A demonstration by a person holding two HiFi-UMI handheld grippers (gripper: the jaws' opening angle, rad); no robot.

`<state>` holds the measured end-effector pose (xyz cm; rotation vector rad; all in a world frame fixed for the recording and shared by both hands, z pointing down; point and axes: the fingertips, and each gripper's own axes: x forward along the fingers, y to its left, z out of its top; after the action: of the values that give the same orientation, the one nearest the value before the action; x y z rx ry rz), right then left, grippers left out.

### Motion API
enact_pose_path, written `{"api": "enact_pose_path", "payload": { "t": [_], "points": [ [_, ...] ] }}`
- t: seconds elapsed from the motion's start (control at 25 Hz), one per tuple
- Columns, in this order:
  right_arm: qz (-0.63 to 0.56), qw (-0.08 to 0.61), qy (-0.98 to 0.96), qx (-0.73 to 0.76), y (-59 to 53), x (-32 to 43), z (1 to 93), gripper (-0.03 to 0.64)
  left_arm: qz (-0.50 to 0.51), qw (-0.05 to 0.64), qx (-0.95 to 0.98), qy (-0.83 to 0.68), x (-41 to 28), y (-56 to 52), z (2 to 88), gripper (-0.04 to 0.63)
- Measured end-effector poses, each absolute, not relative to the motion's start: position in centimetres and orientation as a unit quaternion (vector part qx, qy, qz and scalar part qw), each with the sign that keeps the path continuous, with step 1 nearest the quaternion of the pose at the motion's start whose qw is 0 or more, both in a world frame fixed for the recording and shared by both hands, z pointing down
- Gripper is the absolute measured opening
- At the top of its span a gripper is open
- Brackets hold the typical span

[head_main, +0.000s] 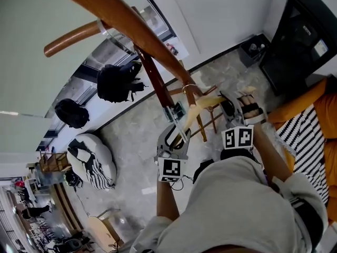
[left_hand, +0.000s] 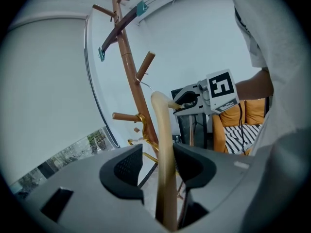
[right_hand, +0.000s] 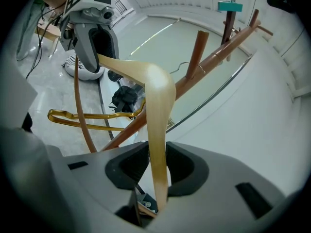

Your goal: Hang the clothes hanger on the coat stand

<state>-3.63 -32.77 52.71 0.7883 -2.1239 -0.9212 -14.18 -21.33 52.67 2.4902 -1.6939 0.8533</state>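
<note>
**Only your right gripper pinches the hanger**

You hold the pale wooden hanger [head_main: 202, 105] up in front of you, close against the stand [head_main: 152, 78], with one gripper on each of its arms.

Your right gripper [right_hand: 158, 169] is clamped on its arm. In the right gripper view both pads press on the wood, which runs up from the jaws and bends over towards the other gripper.

Your left gripper [left_hand: 160, 166] has its jaws spread. The other arm of the hanger stands between them and rises straight out of the jaw throat. The left pad stands clear of the wood with a gap showing, and the right pad is just beside it, so nothing is squeezed there.

In the head view the two grippers sit side by side, left one lower, with the hanger bridging them just right of the stand's pole.

The wire hook [right_hand: 181, 67] reaches towards a slanted peg [right_hand: 197, 52] on the pole. Its tip lies just beside the foot of that peg, but you cannot tell from any view whether it rests on it.

Lower on the pole, a gold wire piece [right_hand: 87, 115] sticks out sideways, below the hanger and apart from it.

An orange sofa [head_main: 310, 115] stands to your right.
</note>
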Motion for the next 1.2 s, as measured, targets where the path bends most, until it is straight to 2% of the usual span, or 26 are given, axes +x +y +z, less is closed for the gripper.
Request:
{"api": "enact_pose_path", "payload": {
  "t": [0.16,0.84,1.2],
  "points": [
    [-0.354,0.337,-0.822,0.292,-33.2,-4.2,53.0,0.097,0.278,0.011,0.777,-0.564,-15.4,-22.0,53.0,0.210],
    [-0.344,0.329,-0.834,0.278,-34.4,-5.1,54.2,0.096,0.295,0.025,0.735,-0.610,-17.9,-24.7,54.5,0.211],
    [-0.333,0.315,-0.842,0.285,-34.8,-5.2,54.3,0.104,0.253,0.040,0.721,-0.644,-18.7,-25.6,54.0,0.211]
  ]
}}
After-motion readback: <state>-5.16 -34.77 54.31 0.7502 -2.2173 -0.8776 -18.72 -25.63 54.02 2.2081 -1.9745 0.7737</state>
